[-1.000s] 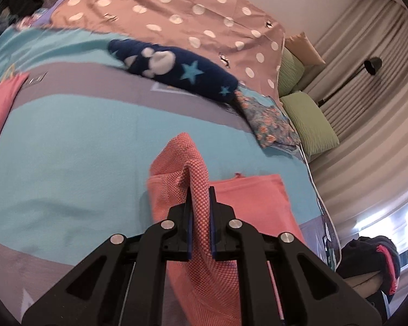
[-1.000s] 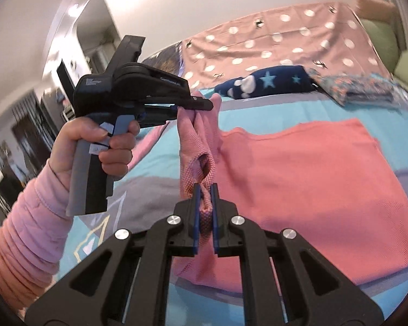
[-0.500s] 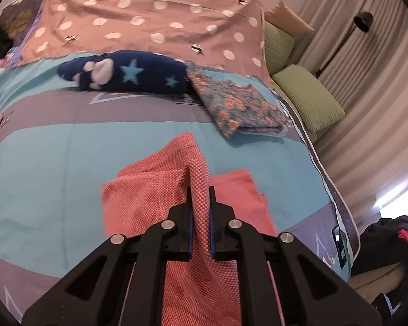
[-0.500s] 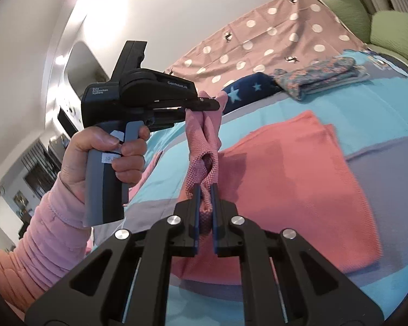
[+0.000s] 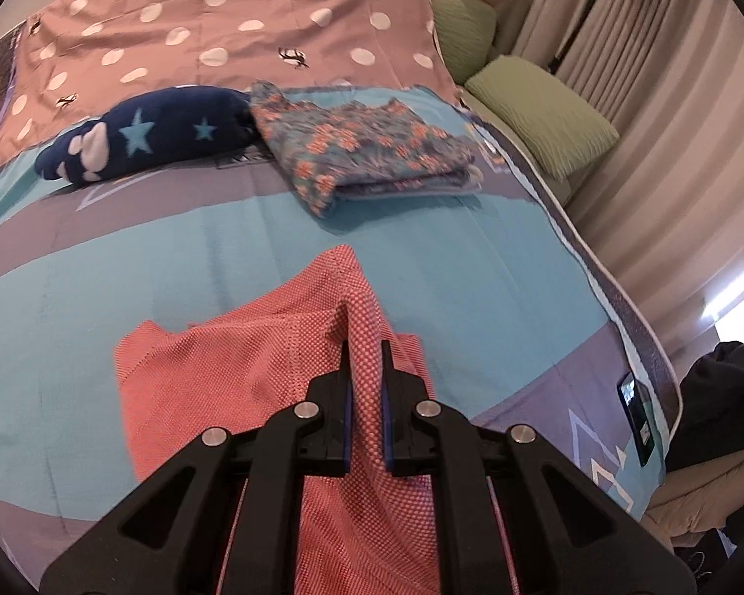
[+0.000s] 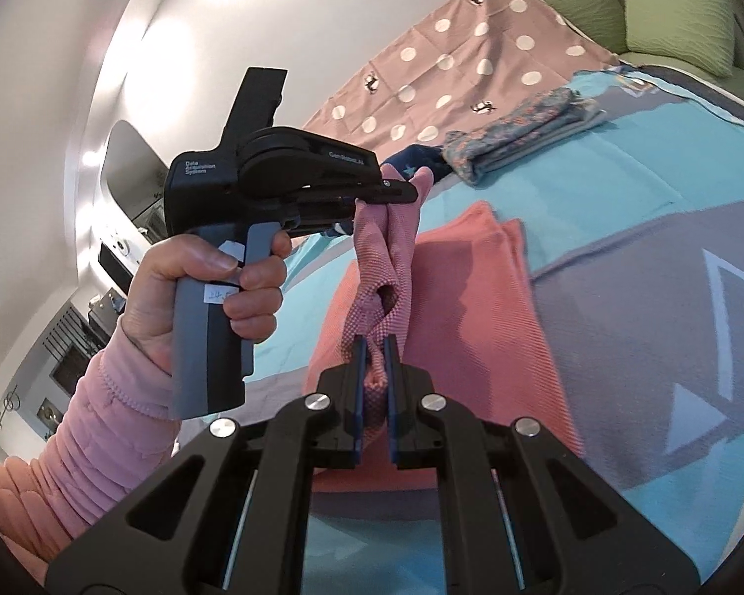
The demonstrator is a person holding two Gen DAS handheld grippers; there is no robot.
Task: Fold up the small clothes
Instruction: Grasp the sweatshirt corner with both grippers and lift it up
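Observation:
A coral-pink knit garment (image 5: 233,372) lies partly on the bed, one edge lifted. My left gripper (image 5: 364,347) is shut on a raised fold of it. In the right wrist view my right gripper (image 6: 376,342) is shut on another bunch of the same garment (image 6: 466,307). The left gripper (image 6: 411,191), held in a hand with a pink sleeve, pinches the cloth higher up. The lifted strip hangs taut between the two grippers above the flat part.
A folded floral garment (image 5: 367,148) and a navy star-print bundle (image 5: 144,139) lie at the far side of the turquoise and grey bedspread (image 5: 124,258). Behind are a polka-dot cover (image 5: 223,25) and green pillows (image 5: 540,114). Curtains hang on the right.
Both grippers carried the lifted edge sideways across the bed, toward the floral garment's side. More of the coral garment now lies doubled over itself. Both grips stayed shut.

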